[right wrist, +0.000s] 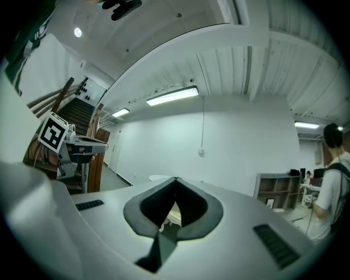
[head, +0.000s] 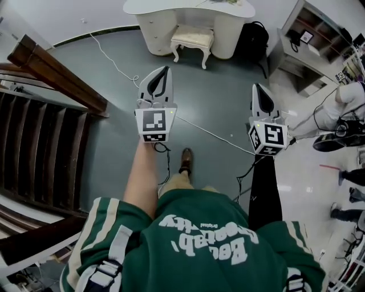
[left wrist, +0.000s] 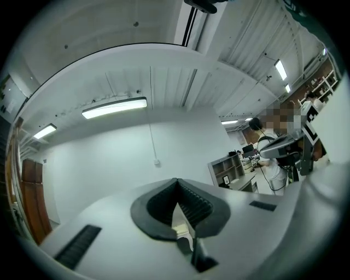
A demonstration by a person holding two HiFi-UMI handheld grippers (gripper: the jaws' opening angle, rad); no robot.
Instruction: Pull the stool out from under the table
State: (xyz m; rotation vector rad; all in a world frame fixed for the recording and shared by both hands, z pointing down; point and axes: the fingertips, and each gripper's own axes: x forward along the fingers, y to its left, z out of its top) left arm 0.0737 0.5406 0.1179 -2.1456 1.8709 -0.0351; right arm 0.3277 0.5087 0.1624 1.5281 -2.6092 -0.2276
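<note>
Stool [head: 192, 40] sits tucked under the white desk [head: 171, 8], well ahead. Left tongs [head: 163, 74] and right tongs [head: 259, 91] are both closed and empty. A white cable [head: 212, 133] crosses the floor between; a black bag [head: 254, 39] stands beside the desk.

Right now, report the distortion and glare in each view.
Head view: wide-angle bending at the edges; the glossy white floor at right shows reflections; the stool is small but sharp. Left gripper view: strong fisheye, black corners, and the ceiling light is nearly blown out. Right gripper view: same fisheye, with its light strip glaring.
</note>
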